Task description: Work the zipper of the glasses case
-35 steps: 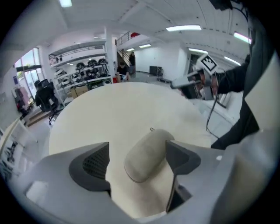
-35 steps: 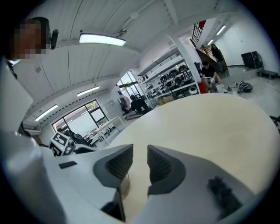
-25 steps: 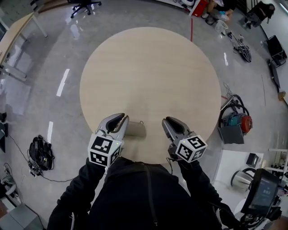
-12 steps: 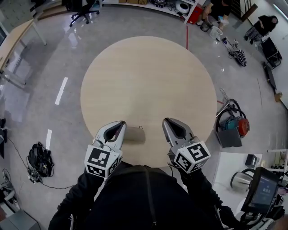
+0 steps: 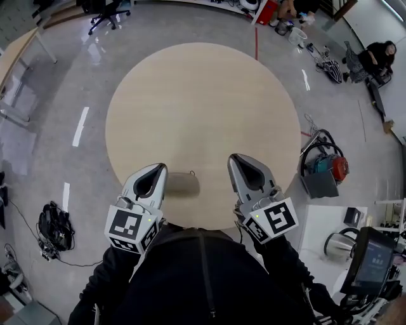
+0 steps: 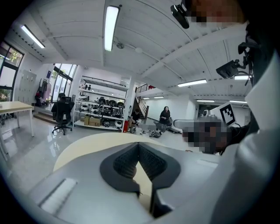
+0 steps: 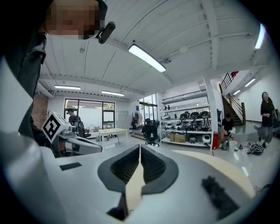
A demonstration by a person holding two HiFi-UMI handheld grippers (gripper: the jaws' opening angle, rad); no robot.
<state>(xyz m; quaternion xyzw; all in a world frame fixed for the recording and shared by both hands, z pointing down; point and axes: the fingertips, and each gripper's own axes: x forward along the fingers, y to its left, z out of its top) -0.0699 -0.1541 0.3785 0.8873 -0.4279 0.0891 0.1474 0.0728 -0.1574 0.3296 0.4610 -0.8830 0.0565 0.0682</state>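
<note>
A beige zipped glasses case [image 5: 181, 185] lies on the round wooden table [image 5: 203, 95] near its front edge, with a small pull tab at its far right corner. My left gripper [image 5: 159, 167] hangs above the table just left of the case, jaws shut with nothing between them. My right gripper [image 5: 234, 158] is held up to the right of the case, well apart from it, also shut and empty. In the left gripper view the left gripper's ribbed pads [image 6: 127, 161] meet at their tips. The right gripper's pads [image 7: 124, 166] meet the same way in the right gripper view. Neither gripper view shows the case.
On the floor right of the table stands a grey box with a red and blue tool [image 5: 325, 172]. A bundle of cables [image 5: 54, 223] lies at the left. An office chair [image 5: 104, 9] and a person [image 5: 377, 57] are at the far side.
Both grippers have risen from the table toward the camera, away from the case. The right gripper has rolled. The case stays where it lay.
</note>
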